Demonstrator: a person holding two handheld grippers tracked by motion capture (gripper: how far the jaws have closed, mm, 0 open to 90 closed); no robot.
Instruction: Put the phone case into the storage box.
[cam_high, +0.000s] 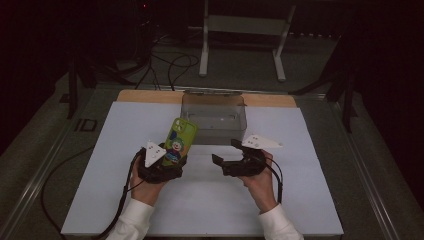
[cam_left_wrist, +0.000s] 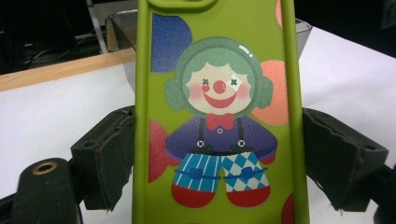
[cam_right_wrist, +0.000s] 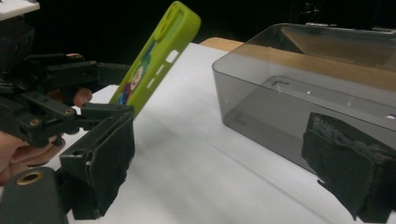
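White sheeting (cam_high: 210, 200) covers the table, with a strip of bare wood (cam_high: 145, 96) along its far edge and dark floor, cables and a pale metal stand (cam_high: 245, 30) beyond it in the upper half of the high view.

Left of centre in that view stands the green phone case (cam_high: 179, 141), printed with a clown in a purple top and blue-and-white trousers. It tilts up and away from the person, its camera opening at the top end. The left gripper (cam_high: 161, 167) has it by the lower part: in the left gripper view the case (cam_left_wrist: 219, 116) fills the middle of the frame, and the two black pads (cam_left_wrist: 116, 154) press against its long edges, jaws standing wide apart only because the case is between them. The person's left hand (cam_high: 145, 185) grips the tool from below.

Just beyond the case, at the centre of the high view, sits a smoky clear plastic box (cam_high: 215, 120), open on top.

Right of centre, the right gripper (cam_high: 227, 152) hovers over the sheet with its jaws spread wide and nothing between them; its own view shows the box (cam_right_wrist: 299, 93) in the right half and the tilted case (cam_right_wrist: 154, 60) at upper left.
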